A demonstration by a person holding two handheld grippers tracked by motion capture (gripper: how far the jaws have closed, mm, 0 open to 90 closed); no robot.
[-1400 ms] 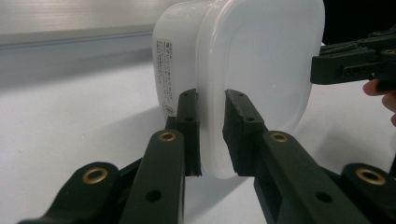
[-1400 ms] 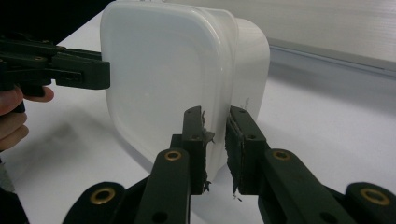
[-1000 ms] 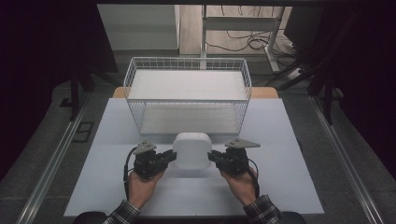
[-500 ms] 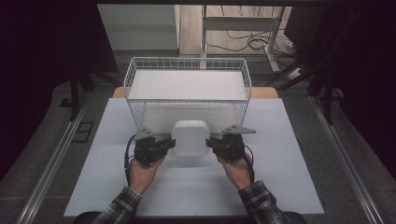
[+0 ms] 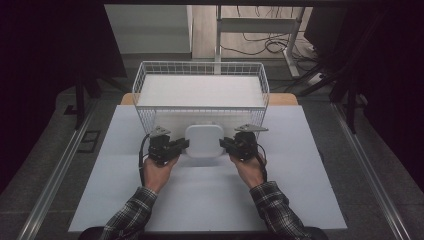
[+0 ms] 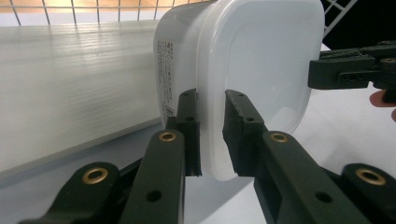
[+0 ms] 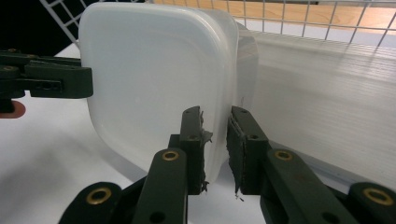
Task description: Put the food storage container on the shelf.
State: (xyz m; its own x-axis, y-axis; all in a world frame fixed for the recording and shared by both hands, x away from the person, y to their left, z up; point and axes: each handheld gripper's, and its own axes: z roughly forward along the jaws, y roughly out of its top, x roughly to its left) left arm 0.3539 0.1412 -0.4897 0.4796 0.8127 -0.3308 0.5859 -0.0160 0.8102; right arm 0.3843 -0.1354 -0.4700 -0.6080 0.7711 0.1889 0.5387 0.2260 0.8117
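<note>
Left gripper and right gripper — jaws clamped on white lidded container rim, beside wire basket.

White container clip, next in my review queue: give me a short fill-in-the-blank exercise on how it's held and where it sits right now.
1. The white lidded container is gripped by ____ grippers at once.
2. The left gripper has its jaws clamped on the container's ____.
3. The right gripper grips the edge ____ the left one.
4. Just behind the container stands a white wire ____.

Missing words: two; rim; opposite; basket
</note>
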